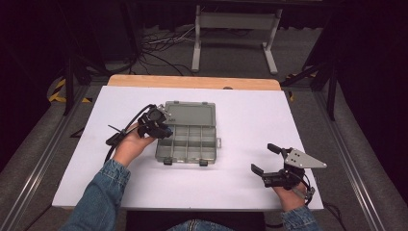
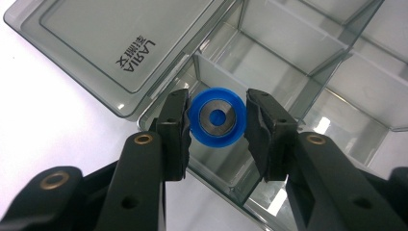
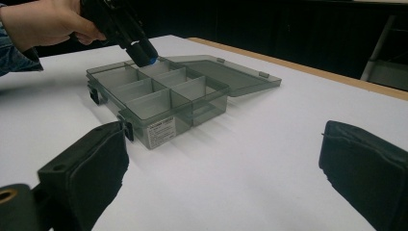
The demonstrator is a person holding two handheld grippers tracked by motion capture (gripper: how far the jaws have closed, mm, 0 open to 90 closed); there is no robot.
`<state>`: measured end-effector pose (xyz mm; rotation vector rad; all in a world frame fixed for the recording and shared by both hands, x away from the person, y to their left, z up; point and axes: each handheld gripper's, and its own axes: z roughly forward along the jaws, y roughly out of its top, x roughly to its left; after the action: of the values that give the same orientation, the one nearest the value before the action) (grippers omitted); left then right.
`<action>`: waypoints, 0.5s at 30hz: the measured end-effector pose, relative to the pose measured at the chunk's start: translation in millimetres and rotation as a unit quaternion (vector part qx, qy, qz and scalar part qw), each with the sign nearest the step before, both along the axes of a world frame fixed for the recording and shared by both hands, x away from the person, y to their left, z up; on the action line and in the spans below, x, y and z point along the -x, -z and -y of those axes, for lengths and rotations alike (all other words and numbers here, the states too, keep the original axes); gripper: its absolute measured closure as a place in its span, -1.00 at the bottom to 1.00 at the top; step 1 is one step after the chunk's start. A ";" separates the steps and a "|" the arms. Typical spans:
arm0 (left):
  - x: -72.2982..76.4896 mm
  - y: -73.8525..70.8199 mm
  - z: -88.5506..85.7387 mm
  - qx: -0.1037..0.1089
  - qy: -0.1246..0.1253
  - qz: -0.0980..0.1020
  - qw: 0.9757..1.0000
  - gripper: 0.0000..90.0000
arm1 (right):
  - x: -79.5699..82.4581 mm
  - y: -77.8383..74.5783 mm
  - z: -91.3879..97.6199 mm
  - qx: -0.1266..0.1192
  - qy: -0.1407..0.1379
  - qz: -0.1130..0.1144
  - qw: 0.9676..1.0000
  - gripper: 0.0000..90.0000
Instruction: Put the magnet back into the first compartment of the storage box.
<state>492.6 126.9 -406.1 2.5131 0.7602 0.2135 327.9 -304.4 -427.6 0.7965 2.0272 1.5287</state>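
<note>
The left tool [image 2: 217,118] is clamped on a small blue ring [image 2: 217,117], one pad [image 2: 175,127] pressing at the ring's nine o'clock and the other at its three o'clock, so the ring sits squarely between the two black jaws with its grey metal centre and round hole facing the left gripper view. It hangs above the smoky grey plastic box [image 1: 188,139], over the compartment at the box's far-left corner, which from the high view lies at about ten o'clock of the tray. I cannot tell whether the ring touches the floor of that compartment or rides just above it.

The box sits near the middle of the white counter [image 1: 250,120], its lid [image 1: 190,113] thrown flat back at twelve o'clock (the lettering on it reads upside down in the left gripper view). Thin dividers split the tray into several pockets. Two black latches poke out at the box's six o'clock edge.

The right tool [image 1: 261,157] rests well apart from the box, at about four o'clock of it, near the counter's front edge. Its jaws stand wide open with nothing between them, pointing roughly toward the box. In the right gripper view the left hand [image 3: 45,21] tilts its tool down into the far corner of the box.
</note>
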 end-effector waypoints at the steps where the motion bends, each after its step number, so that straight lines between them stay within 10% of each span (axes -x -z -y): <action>1: -0.7 0.4 -0.2 -0.001 0.002 0.001 1.000 0.38 | 0.0 0.0 -0.1 0.000 0.000 0.000 1.000 -0.92; 15: -3.1 4.9 0.8 -0.010 0.009 -0.013 1.000 0.37 | 0.6 -0.2 0.5 0.002 0.001 -0.001 1.000 -0.92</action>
<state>495.7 126.1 -411.0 2.5464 0.7493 0.1827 327.3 -305.0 -427.4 0.7978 2.0293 1.5236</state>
